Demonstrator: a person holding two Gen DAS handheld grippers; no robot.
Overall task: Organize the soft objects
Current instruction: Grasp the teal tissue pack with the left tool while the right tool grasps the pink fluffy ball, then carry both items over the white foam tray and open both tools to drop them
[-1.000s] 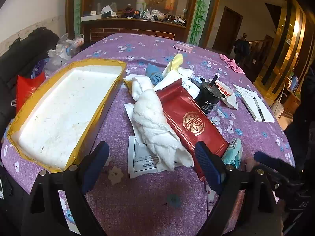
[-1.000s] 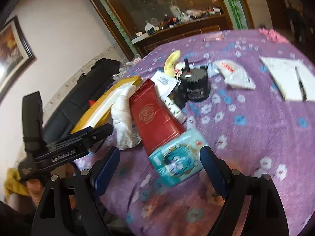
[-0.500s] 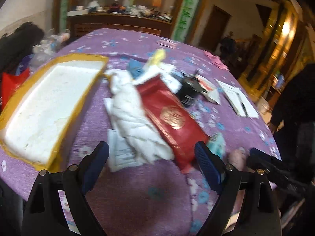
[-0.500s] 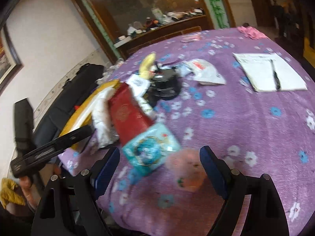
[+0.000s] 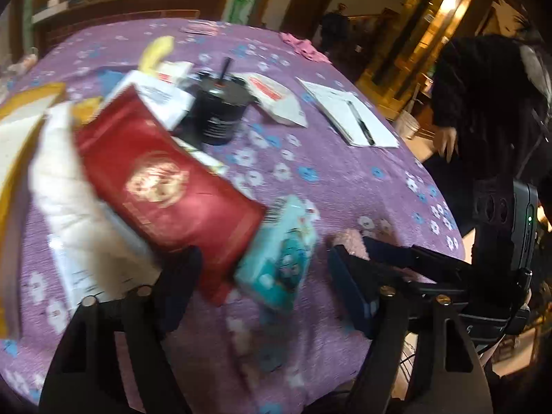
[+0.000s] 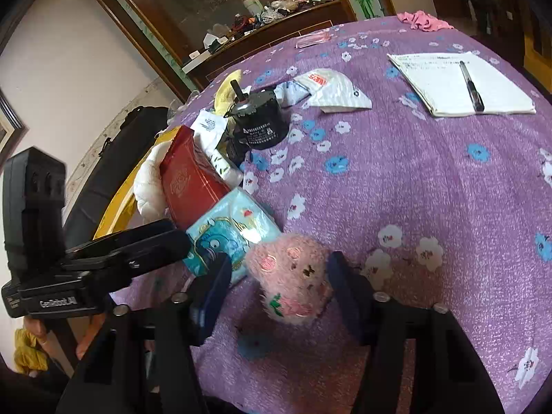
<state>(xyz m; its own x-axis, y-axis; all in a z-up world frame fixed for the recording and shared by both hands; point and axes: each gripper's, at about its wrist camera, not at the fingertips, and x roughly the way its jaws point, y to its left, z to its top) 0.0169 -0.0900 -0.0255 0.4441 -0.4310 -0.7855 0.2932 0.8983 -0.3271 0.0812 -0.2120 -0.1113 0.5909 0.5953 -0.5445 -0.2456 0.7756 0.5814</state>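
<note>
Pink plush toy, lying on the purple tablecloth between the fingers of the right gripper. Jaws just closing in on it, not yet clamped: gap at the 9 o'clock pad, the 3 o'clock pad right against the fur. Only a sliver of pink fuzz in the blurred left wrist view.

At 10 o'clock from the toy and touching it, teal tissue pack. Sitting, in the left view, between the parted fingers of the left gripper, also just closing, neither pad on it.

Farther at 11 o'clock: red packet, white towel, black motor.

At 1 o'clock, far off: notepad with pen.

Left view alone: person in dark clothing at the table's 2 o'clock edge.
</note>
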